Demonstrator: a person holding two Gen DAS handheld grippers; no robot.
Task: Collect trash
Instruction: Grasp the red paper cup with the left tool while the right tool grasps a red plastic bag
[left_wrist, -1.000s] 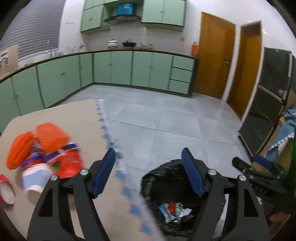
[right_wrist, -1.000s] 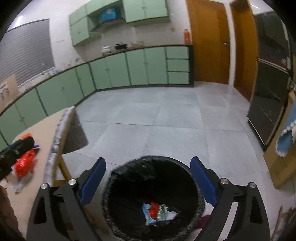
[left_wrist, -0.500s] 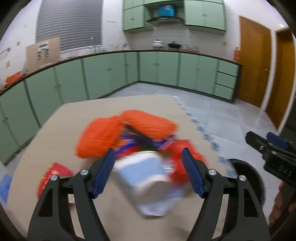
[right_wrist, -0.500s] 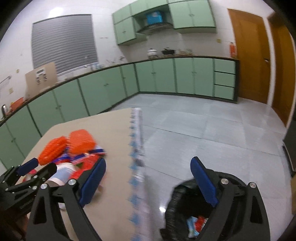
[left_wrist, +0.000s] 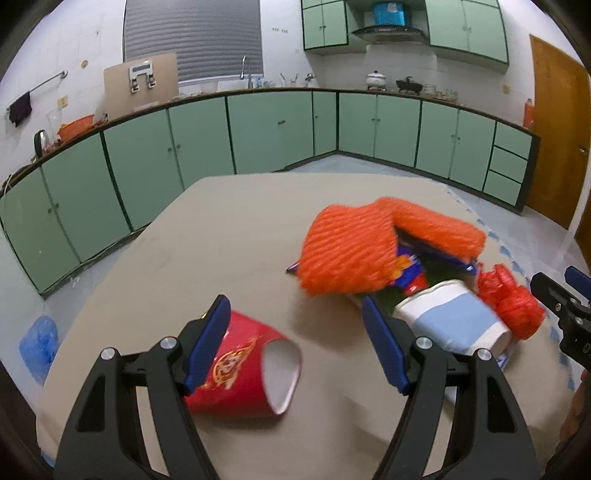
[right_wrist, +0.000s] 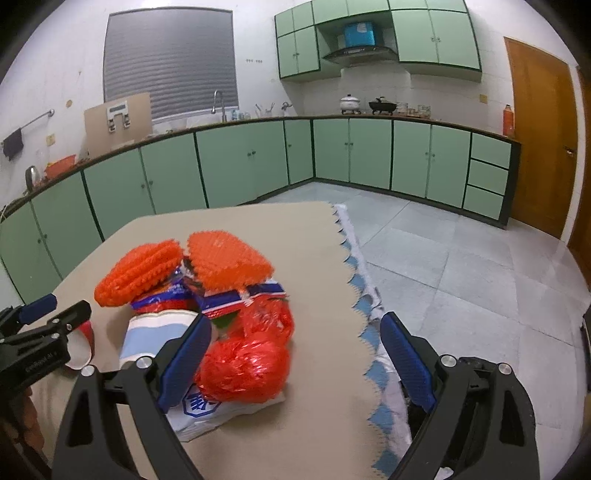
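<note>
The left gripper (left_wrist: 295, 338) hangs over the near part of the table (left_wrist: 229, 236), jaws spread wide and holding nothing. Between its blue-padded fingers (left_wrist: 207, 343) lies a red paper cup (left_wrist: 243, 373), tipped on its side, glossy with a gold emblem, its white mouth squashed to an oval and turned right. The right gripper (right_wrist: 295, 354) is likewise gaping and empty, poised over the table's right edge, where a scalloped blue-and-white cloth border (right_wrist: 364, 306) hangs.

The trash sits heaped toward that right edge: two ribbed orange foam fruit nets (right_wrist: 184, 266) on top, soft and knobbly; a crinkled blue-and-red snack wrapper (right_wrist: 236, 295) beneath them; a white and pale-blue paper cup (left_wrist: 450, 317) lying on its side; a crumpled shiny red plastic bag (right_wrist: 247, 354) bunched into a ball, resting on a flat white packet with blue print (right_wrist: 207, 406).

The tan tabletop is matte and smooth, bare across its far and left stretches. Beyond the right edge lies open grey tiled floor (right_wrist: 461, 266).
</note>
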